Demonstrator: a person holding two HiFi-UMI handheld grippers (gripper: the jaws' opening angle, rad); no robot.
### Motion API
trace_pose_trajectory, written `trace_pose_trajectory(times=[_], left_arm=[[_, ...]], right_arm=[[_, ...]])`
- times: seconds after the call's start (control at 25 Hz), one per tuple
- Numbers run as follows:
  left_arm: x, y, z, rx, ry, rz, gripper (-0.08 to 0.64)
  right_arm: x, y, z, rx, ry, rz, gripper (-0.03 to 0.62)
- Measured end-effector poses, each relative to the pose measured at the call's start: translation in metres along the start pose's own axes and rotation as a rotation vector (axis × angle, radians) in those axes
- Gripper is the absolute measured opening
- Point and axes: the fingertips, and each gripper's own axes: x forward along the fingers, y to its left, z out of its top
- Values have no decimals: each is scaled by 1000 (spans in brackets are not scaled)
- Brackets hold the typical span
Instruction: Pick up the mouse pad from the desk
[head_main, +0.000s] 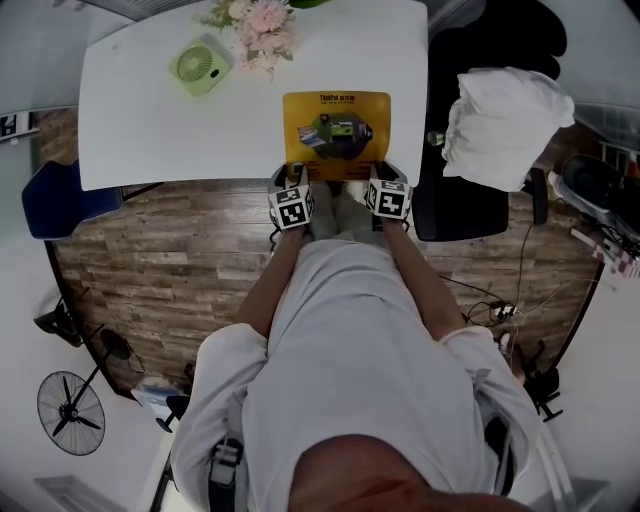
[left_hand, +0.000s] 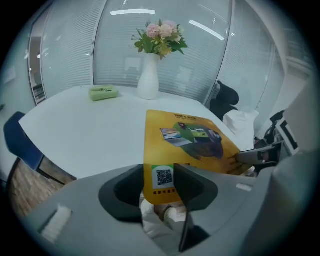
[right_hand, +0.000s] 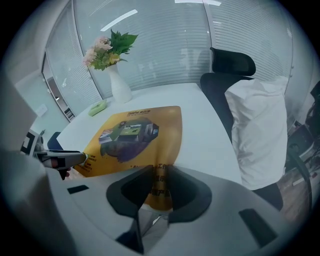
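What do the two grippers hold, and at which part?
The right gripper pinches the mouse pad at its near right corner. The left gripper straddles the near left corner; grip unclear.

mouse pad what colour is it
Orange-yellow mouse pad, with a green and dark printed picture and a QR code; clearest in the left gripper view.

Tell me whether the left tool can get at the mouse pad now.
Most likely yes: a near corner of the mouse pad sits between the open jaws of the left tool, nothing in the way; the right tool grips the other near corner.
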Motion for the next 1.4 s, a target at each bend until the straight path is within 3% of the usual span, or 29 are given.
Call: trace_pose_trajectory(times=[0.04,0.16,0.28,0.32,0.36,0.52,0.64,0.84,1.08,1.4], left_arm=[[0,1,-1,15,2,16,162],[-1,3,0,45,-11,42,152],[0,0,0,53,-8,15,120],[0,-4,-1,50,-1,-4,79],[0,-7,-3,39,7,-19,46],[2,-7,-5,-36,6,-57,38],[0,-7,-3,-47,-3,-78,35],[-6,-10,2,-6,-21,-109,38],[-16,-16,15,106,-68,-127,38],[-42,-22,56,190,-200,-157,38]], right_arm=[[0,1,0,0,0,3,91],[-2,4,-3,-10,0,9,79],[-2,6,-4,-15,-7,14,66],[-3,7,-4,-11,-8,17,63],[-3,7,-5,-6,-9,21,58],[-4,9,-4,10,-16,46,55],[-8,10,-2,5,-32,59,54],[-14,13,1,-10,-58,78,51],[-27,19,11,-67,-113,106,46],[-54,31,43,-165,-217,123,43]])
